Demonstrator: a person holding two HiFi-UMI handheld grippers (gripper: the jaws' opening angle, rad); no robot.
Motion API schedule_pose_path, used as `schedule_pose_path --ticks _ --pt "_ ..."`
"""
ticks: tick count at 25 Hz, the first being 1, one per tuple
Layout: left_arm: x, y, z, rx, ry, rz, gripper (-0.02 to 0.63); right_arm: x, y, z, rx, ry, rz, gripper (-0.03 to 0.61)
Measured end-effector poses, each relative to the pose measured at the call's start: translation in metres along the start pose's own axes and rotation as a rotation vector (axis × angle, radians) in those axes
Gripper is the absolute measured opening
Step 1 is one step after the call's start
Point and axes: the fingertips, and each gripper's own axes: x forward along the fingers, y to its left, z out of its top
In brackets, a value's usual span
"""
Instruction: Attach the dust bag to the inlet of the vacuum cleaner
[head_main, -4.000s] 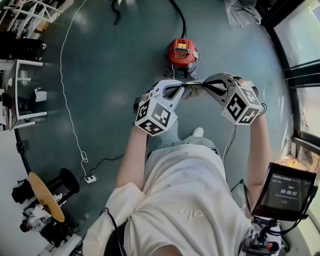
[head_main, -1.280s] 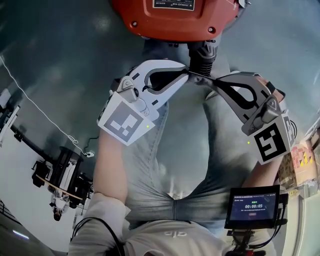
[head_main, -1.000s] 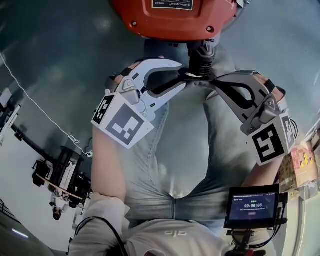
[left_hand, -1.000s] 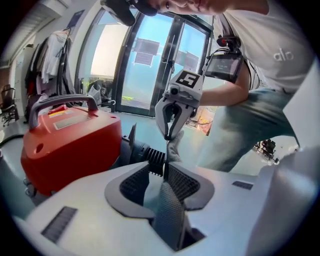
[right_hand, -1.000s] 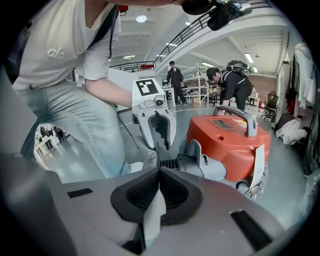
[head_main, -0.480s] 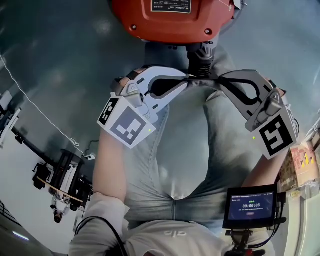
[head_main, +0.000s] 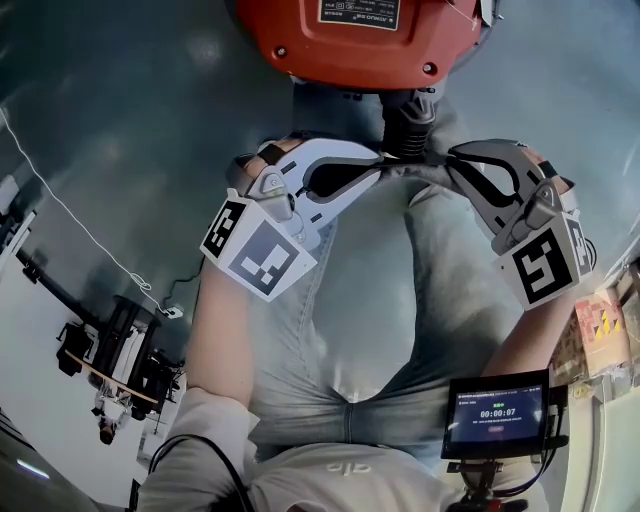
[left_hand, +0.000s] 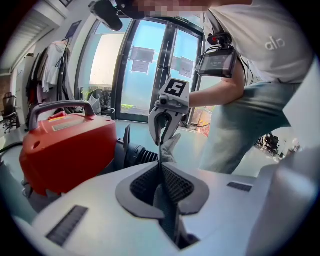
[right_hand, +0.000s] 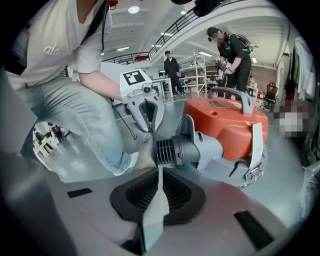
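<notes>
The red vacuum cleaner (head_main: 365, 35) fills the top of the head view, its black ribbed inlet (head_main: 405, 120) pointing down toward me. The grey dust bag (head_main: 408, 170) has its edge stretched between both grippers just below the inlet. My left gripper (head_main: 378, 170) is shut on one side of the bag and my right gripper (head_main: 434, 166) on the other. In the left gripper view the cloth (left_hand: 167, 200) runs out of the shut jaws toward the right gripper (left_hand: 162, 132), beside the inlet (left_hand: 137, 152). The right gripper view shows the bag (right_hand: 157, 200) pinched just before the inlet (right_hand: 175, 150).
A small monitor (head_main: 500, 412) hangs at my right hip. A white cable (head_main: 70, 215) trails over the grey floor at left, near black equipment (head_main: 120, 350). People (right_hand: 230, 50) stand behind the vacuum. Glass doors (left_hand: 135, 75) lie beyond it.
Since four seconds ago I have come close over the vacuum, so it now fills the top. In the last second both grippers shifted slightly below the inlet, still holding the bag.
</notes>
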Motion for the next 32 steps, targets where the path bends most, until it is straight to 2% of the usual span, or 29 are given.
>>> schedule_pose_path --ticks 6,12,17,20,26,29,32 --pt "-0.001 -0.005 0.004 0.035 0.001 0.012 0.023 0.008 0.007 0.004 -0.074 0.063 0.020 0.018" --pt "-0.001 -0.009 0.005 0.095 0.025 0.041 0.023 0.012 0.012 0.002 -0.135 0.188 0.030 0.018" --pt "-0.002 -0.013 0.013 0.220 0.069 0.109 0.023 0.004 0.013 0.003 -0.252 0.221 -0.024 0.017" --pt "-0.006 -0.011 0.018 0.268 0.075 0.155 0.021 -0.001 0.010 0.008 -0.278 0.220 -0.066 0.011" --pt "-0.005 0.009 0.017 0.250 0.068 0.210 0.025 0.009 0.002 0.001 -0.129 0.187 -0.080 0.011" --pt "-0.003 0.020 0.011 0.187 0.037 0.203 0.025 0.018 0.001 -0.002 -0.079 0.180 -0.073 0.011" --pt "0.000 0.023 0.008 0.100 -0.030 0.183 0.025 0.015 -0.005 -0.001 -0.113 0.186 -0.103 0.011"
